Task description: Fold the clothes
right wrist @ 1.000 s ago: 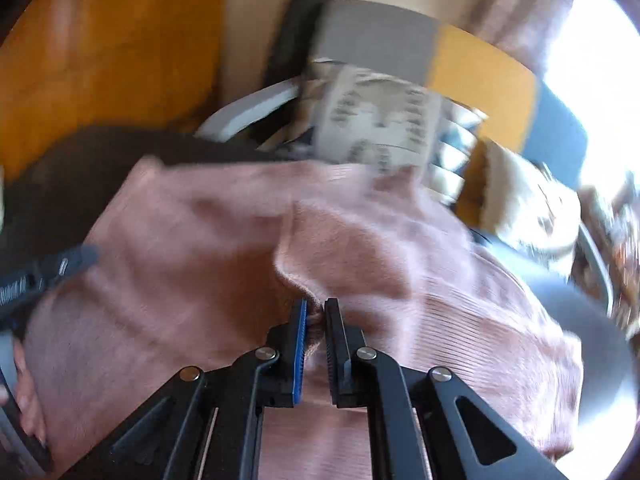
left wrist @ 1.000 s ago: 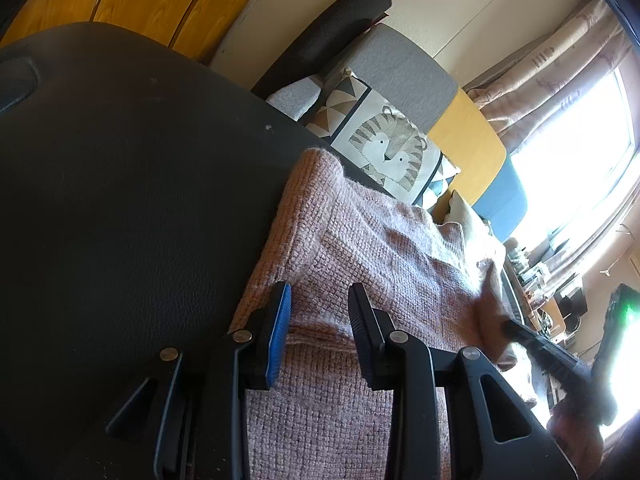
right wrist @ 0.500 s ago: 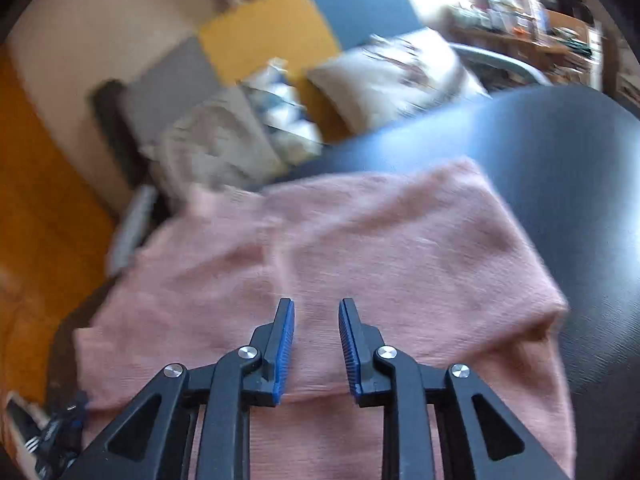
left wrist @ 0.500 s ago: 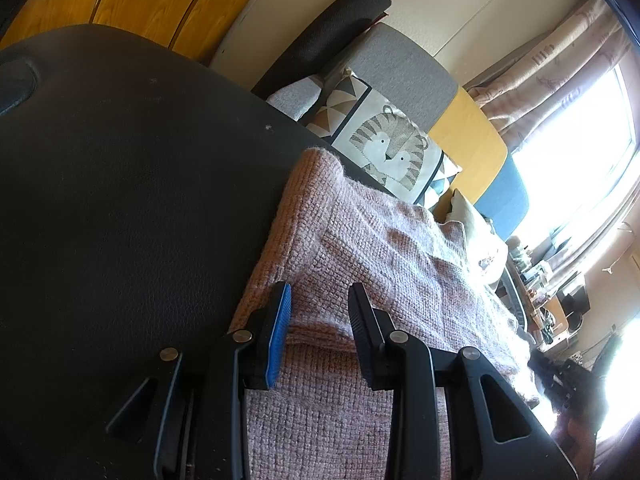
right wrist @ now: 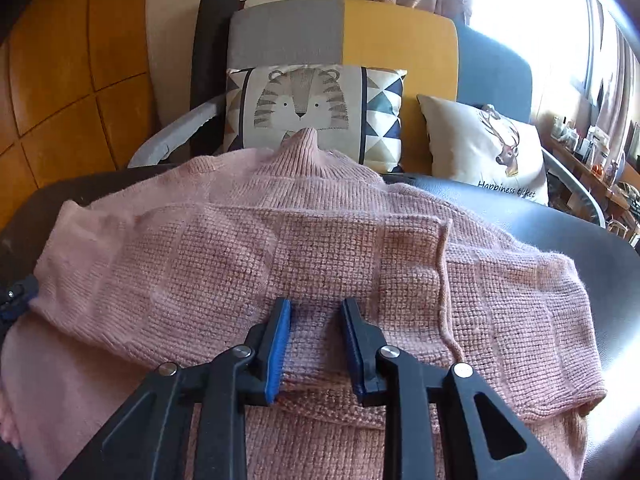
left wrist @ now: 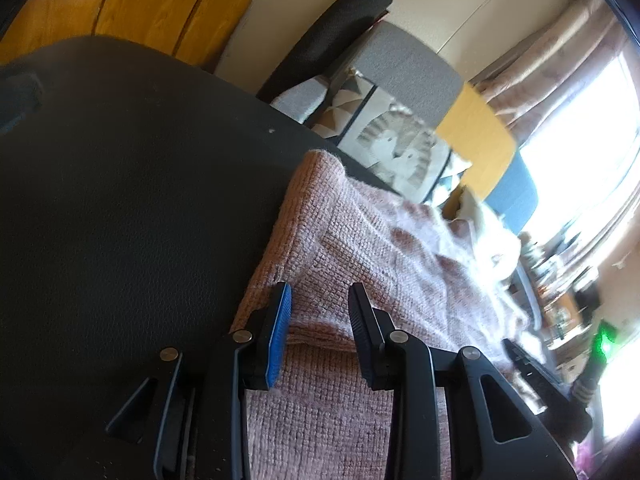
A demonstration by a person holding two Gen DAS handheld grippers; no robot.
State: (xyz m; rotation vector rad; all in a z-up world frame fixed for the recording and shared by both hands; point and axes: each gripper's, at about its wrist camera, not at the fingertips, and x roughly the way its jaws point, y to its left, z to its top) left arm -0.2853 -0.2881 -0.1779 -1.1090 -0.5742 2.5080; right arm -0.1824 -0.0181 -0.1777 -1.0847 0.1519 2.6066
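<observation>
A pink knitted sweater (right wrist: 320, 248) lies partly folded on a black leather surface (left wrist: 120, 200), its collar pointing to the far side. It also shows in the left wrist view (left wrist: 360, 248). My left gripper (left wrist: 320, 332) is open over the folded edge at the sweater's left side, fabric between its jaws. My right gripper (right wrist: 316, 344) is open over the folded edge near the sweater's middle, holding nothing. The right gripper also shows at the right edge of the left wrist view (left wrist: 540, 376). The left gripper's tip peeks in at the left edge of the right wrist view (right wrist: 16, 300).
Behind the surface stands a grey, yellow and blue sofa (right wrist: 400, 40) with a tiger cushion (right wrist: 304, 104) and a deer cushion (right wrist: 488, 152). A wooden wall (right wrist: 60, 80) is at the left. A cluttered shelf (right wrist: 592, 148) stands by the bright window at the right.
My right gripper let go of the sweater fold, opened, swung away and came back squarely over the folded edge. My left gripper stayed open in place.
</observation>
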